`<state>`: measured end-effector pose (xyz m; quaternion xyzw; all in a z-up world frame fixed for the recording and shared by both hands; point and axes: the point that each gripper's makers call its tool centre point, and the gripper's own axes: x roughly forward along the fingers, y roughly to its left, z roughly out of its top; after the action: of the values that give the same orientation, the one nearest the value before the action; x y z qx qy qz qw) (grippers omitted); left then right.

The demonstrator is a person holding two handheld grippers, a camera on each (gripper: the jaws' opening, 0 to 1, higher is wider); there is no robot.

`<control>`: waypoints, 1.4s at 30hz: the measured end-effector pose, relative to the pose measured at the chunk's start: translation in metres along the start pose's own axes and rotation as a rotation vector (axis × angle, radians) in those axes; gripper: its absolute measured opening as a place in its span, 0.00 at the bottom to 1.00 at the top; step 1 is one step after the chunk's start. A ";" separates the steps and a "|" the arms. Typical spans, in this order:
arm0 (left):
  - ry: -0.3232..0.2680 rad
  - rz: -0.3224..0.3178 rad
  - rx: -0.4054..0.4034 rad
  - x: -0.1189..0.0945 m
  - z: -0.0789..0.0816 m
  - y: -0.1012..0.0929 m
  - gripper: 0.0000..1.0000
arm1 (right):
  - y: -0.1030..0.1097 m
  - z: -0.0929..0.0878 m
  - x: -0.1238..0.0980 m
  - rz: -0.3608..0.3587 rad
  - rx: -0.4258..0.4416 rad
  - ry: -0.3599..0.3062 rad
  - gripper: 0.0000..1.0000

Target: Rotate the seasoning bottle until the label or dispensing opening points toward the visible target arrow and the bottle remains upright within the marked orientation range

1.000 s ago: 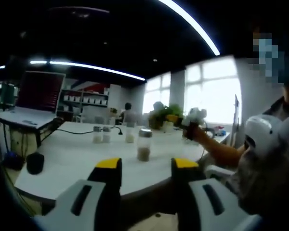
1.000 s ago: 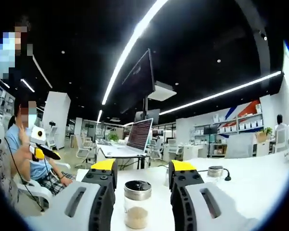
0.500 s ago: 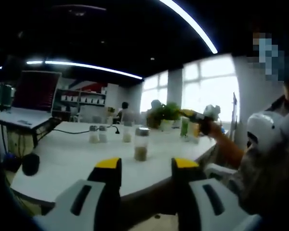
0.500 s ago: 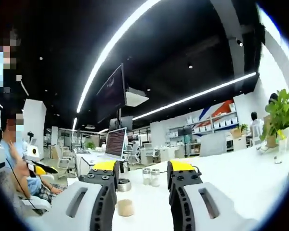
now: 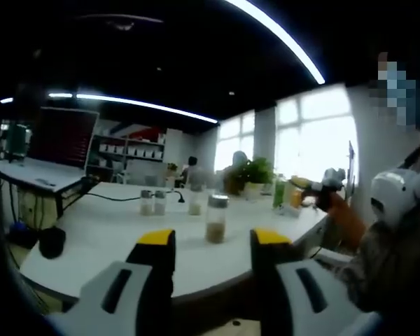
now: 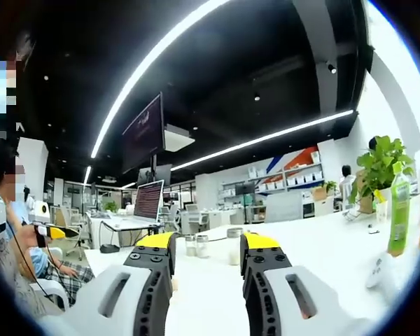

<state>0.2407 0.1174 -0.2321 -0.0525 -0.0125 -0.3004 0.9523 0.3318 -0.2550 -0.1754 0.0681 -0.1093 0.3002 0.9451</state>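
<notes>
On table: seasoning bottle [image 5: 215, 219] stands upright on white table [image 5: 105, 234], a little in from the near edge, well ahead of the left gripper [image 5: 206, 241], roughly centred between its jaws in the left gripper view.
Bottle build: clear body, looks like glass or hard plastic, metal-look cap, brownish seasoning fills only the lower part.
Handling guess: light, rigid, smooth sides so likely slippery; tall and narrow, tips easily if pushed high; may crack if glass and knocked over.
Grip spot: mid-body below the cap, jaws square on opposite sides, twist about its vertical axis, keep base flat on table.
Left claw: spread wide, holding nothing, off the table edge.
Right claw: right gripper [image 6: 206, 245] spread, nothing between the jaws, raised over the table.
Neighbours: three small shakers [image 5: 154, 202] in a row behind the bottle, apart from it; green plant [image 5: 248, 173] further back; laptop [image 5: 52, 143] on a side desk.
Arrow/label: target arrow not visible; label or opening direction too small to tell.
Stage guess: approach, bottle not yet grasped.
</notes>
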 end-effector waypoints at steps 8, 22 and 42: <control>-0.008 0.029 0.030 -0.008 0.006 0.005 0.44 | 0.000 0.001 -0.023 -0.031 -0.026 0.018 0.37; 0.028 0.056 0.075 -0.022 -0.002 0.003 0.44 | -0.002 0.010 -0.038 -0.050 -0.048 0.017 0.36; -0.014 0.078 0.088 -0.035 0.005 -0.004 0.44 | -0.042 0.019 -0.076 -0.227 -0.039 -0.028 0.33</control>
<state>0.2098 0.1349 -0.2283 -0.0133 -0.0302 -0.2617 0.9646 0.2923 -0.3344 -0.1790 0.0657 -0.1202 0.1881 0.9725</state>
